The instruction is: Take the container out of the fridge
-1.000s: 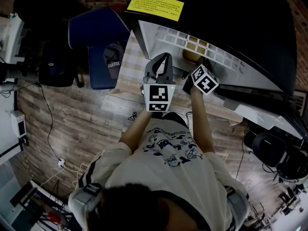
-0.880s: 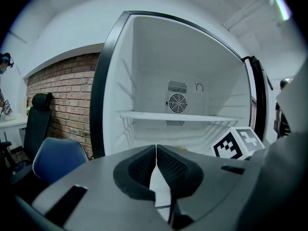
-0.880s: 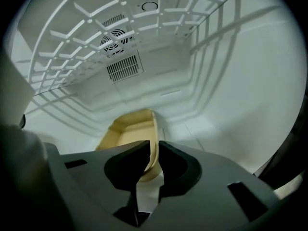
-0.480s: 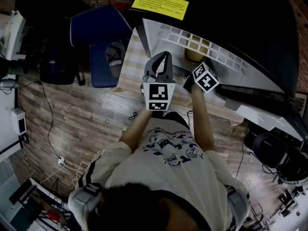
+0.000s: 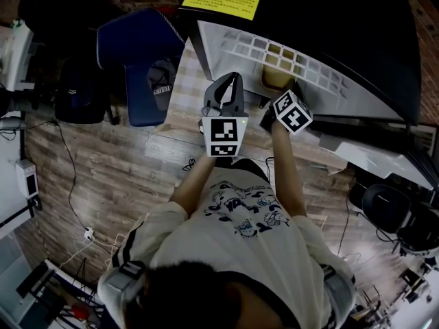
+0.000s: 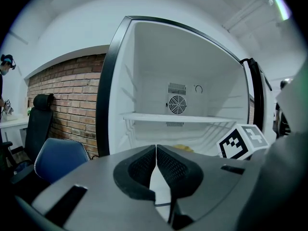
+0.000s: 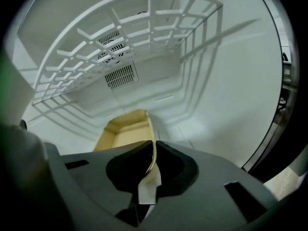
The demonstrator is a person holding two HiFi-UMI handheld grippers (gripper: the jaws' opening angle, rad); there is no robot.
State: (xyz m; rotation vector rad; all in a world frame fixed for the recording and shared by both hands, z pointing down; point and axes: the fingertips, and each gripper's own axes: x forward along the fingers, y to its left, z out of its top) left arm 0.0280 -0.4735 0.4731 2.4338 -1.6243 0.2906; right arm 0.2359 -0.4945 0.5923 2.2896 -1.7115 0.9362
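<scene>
A shallow tan container lies on the white floor of the open fridge, under a wire shelf. My right gripper is shut on the container's near right rim. In the head view the container shows beneath the shelf grid, just beyond my right gripper. My left gripper hovers outside the fridge, in front of its opening, jaws closed with nothing between them. From the left gripper view the fridge interior lies ahead, and my left gripper points at it.
A blue chair stands left of the fridge by a brick wall. A yellow notice is stuck on top of the fridge. The fridge door hangs open to the right. Cables run over the wooden floor.
Both grippers hold nearly the same place. The view has shifted slightly, and more of the container shows beneath the shelf grid.
</scene>
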